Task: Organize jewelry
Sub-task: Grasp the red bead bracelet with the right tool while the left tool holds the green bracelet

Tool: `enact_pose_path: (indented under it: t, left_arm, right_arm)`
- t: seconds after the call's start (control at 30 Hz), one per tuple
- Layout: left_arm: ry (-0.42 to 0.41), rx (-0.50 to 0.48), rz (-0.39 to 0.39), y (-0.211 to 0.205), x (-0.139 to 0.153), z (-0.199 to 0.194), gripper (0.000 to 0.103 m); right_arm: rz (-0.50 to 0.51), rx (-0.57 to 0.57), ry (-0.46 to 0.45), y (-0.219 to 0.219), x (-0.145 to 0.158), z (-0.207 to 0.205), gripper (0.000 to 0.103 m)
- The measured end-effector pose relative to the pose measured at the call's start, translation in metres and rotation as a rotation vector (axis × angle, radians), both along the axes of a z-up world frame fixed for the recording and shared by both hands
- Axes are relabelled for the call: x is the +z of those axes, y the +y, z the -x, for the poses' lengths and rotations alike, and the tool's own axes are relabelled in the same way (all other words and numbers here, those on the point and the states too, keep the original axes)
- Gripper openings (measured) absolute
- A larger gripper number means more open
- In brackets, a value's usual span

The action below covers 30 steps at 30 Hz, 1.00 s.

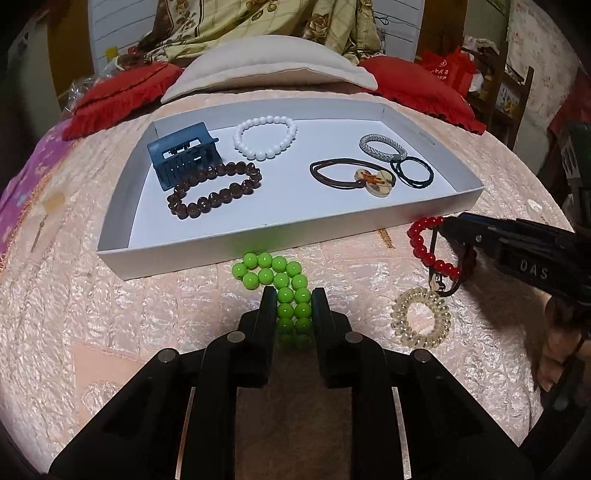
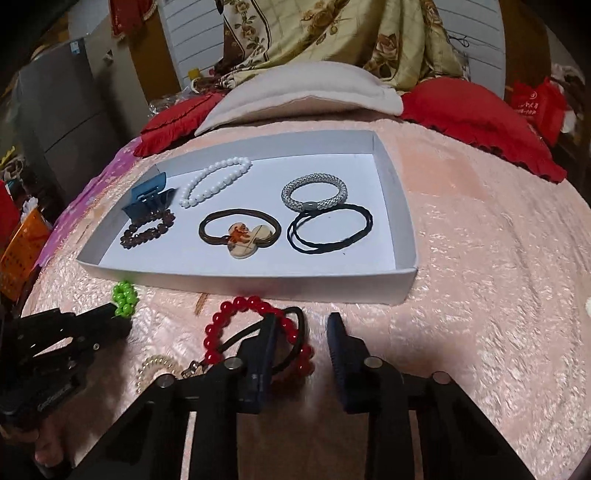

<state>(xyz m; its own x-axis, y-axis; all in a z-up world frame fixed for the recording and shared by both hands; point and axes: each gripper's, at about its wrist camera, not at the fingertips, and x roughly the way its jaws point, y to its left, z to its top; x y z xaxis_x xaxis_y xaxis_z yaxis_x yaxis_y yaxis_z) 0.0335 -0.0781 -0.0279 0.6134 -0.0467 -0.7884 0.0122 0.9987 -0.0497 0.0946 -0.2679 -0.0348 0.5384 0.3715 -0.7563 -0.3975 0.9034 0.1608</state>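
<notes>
A white tray [image 1: 236, 247] on the pink bedspread holds a blue hair claw [image 1: 181, 155], a brown bead bracelet [image 1: 214, 190], a white bead bracelet [image 1: 264, 137], a brown hair tie with a wooden charm [image 1: 354, 175], a silver band [image 1: 382, 147] and a black hair tie [image 1: 412, 172]. In front of the tray, my left gripper [image 1: 293, 301] is shut on a green bead bracelet [image 1: 275, 271]. My right gripper [image 2: 303, 325] is open, its left finger over a red bead bracelet [image 2: 236, 312] and a dark hair tie [image 2: 295, 334]. A clear coil hair tie [image 1: 421, 317] lies beside them.
A beige pillow [image 1: 269, 66] and red cushions [image 1: 122, 92] lie behind the tray. A floral blanket [image 1: 266, 18] hangs at the back. Bare pink bedspread [image 2: 498, 277] lies right of the tray [image 2: 402, 280]. Furniture and clutter stand at both sides of the bed.
</notes>
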Motion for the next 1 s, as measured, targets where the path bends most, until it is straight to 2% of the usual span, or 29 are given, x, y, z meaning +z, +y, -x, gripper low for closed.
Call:
enact_pose_path:
  t: [0.13, 0.37, 0.6, 0.7, 0.73, 0.83, 0.9, 0.97, 1.0]
  left_arm:
    - [0.001, 0.0, 0.001, 0.001, 0.0, 0.0, 0.018]
    - [0.0, -0.002, -0.001, 0.001, 0.0, -0.001, 0.018]
    - [-0.005, -0.003, -0.012, 0.0, 0.0, 0.0, 0.018]
    - [-0.008, -0.002, -0.018, -0.001, -0.001, 0.0, 0.018]
    - [-0.009, -0.002, -0.02, -0.002, -0.001, 0.0, 0.018]
    - [-0.01, 0.0, -0.023, -0.002, -0.001, 0.0, 0.018]
    - [-0.01, 0.001, -0.026, -0.003, -0.001, 0.0, 0.018]
    - [-0.009, 0.003, -0.026, -0.003, -0.001, 0.0, 0.018]
    - [-0.01, 0.004, -0.026, -0.003, -0.001, 0.0, 0.018]
  right_arm:
    - [0.013, 0.03, 0.0, 0.006, 0.0, 0.002, 0.009]
    - [-0.024, 0.029, -0.074, 0.0, 0.02, 0.019, 0.009]
    - [-0.239, 0.017, -0.114, -0.036, 0.057, 0.049, 0.009]
    - [-0.29, -0.017, -0.053, -0.048, 0.047, 0.043, 0.009]
    - [-0.292, -0.053, -0.023, -0.053, 0.04, 0.038, 0.008]
    - [-0.268, -0.203, 0.156, -0.08, 0.005, 0.022, 0.009]
    - [-0.269, -0.256, 0.188, -0.093, -0.002, 0.023, 0.008]
    - [-0.254, -0.293, 0.171, -0.101, 0.003, 0.027, 0.023]
    - [-0.241, -0.311, 0.152, -0.104, 0.006, 0.03, 0.037]
